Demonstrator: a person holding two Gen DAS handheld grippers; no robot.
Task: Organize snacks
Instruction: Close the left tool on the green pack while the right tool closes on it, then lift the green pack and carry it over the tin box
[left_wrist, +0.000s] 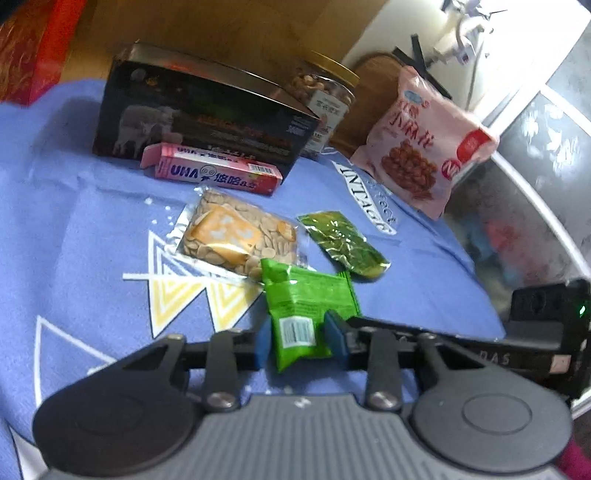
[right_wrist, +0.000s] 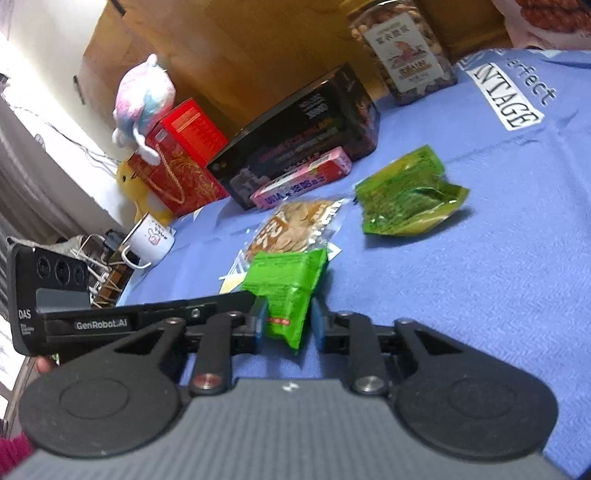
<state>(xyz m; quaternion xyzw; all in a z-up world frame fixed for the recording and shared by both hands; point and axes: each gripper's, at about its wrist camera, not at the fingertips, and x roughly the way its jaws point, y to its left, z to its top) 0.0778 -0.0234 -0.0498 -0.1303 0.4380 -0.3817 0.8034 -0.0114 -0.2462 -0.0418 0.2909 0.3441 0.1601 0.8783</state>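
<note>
A bright green snack packet (left_wrist: 304, 310) lies on the blue cloth (left_wrist: 74, 229). My left gripper (left_wrist: 300, 341) has its blue pads on both sides of the packet's near end. My right gripper (right_wrist: 288, 319) brackets the same packet (right_wrist: 291, 288) from the other side, with a gap at its right pad. Beyond lie a clear pack of seeds (left_wrist: 236, 236), a crinkled olive-green packet (left_wrist: 343, 242), a pink UHA candy box (left_wrist: 214, 170), a black box (left_wrist: 199, 110), a jar of nuts (left_wrist: 325, 92) and a pink snack bag (left_wrist: 424, 147).
A red gift box (right_wrist: 177, 162), plush toys (right_wrist: 144, 92) and a white mug (right_wrist: 151, 240) stand at the cloth's left edge in the right wrist view. A wooden wall is behind. The cloth's right edge drops off near a glass door (left_wrist: 535, 184).
</note>
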